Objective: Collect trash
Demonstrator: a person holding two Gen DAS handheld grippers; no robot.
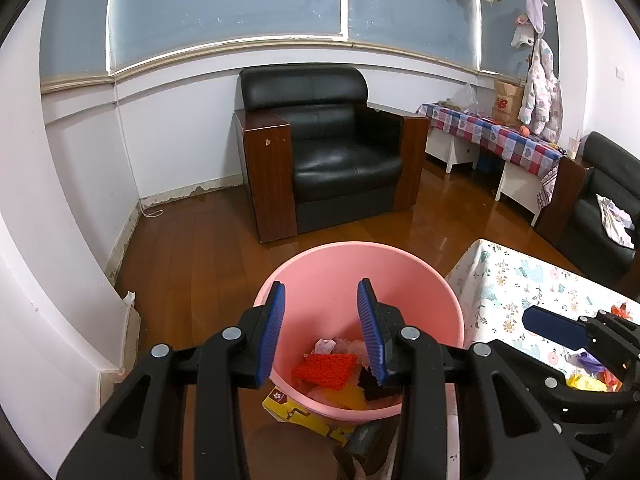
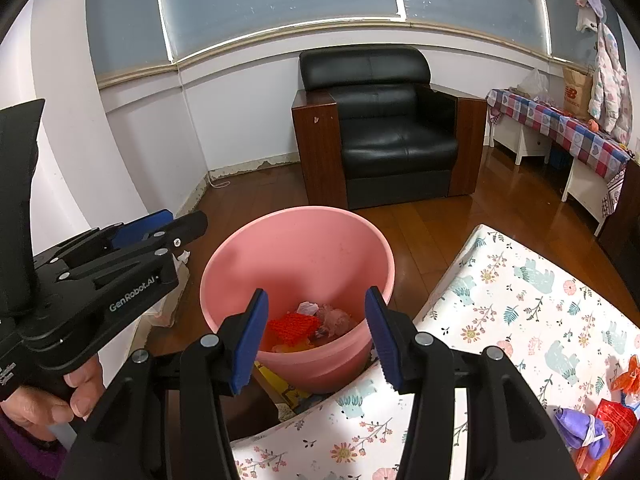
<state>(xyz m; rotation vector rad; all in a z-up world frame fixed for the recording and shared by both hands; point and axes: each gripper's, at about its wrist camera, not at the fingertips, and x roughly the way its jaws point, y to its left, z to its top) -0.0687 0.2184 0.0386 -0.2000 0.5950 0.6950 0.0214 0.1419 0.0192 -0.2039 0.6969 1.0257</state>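
Observation:
A pink bucket (image 1: 360,264) stands on the wooden floor beside the table; it also shows in the right wrist view (image 2: 296,240). Inside lie a red knitted piece (image 1: 326,370), a yellow scrap and crumpled paper. My left gripper (image 1: 322,332) is open and empty, held over the bucket's mouth. My right gripper (image 2: 316,340) is open and empty, above the table corner next to the bucket. On the table's right edge lie a purple scrap (image 2: 580,426), a red wrapper (image 2: 612,416) and an orange scrap (image 2: 630,374).
The table carries a floral cloth (image 2: 520,304). A black armchair (image 1: 336,148) stands against the far wall. A checked-cloth side table (image 1: 500,132) is at the right. A yellow box (image 1: 296,412) lies on the floor under the bucket's near side.

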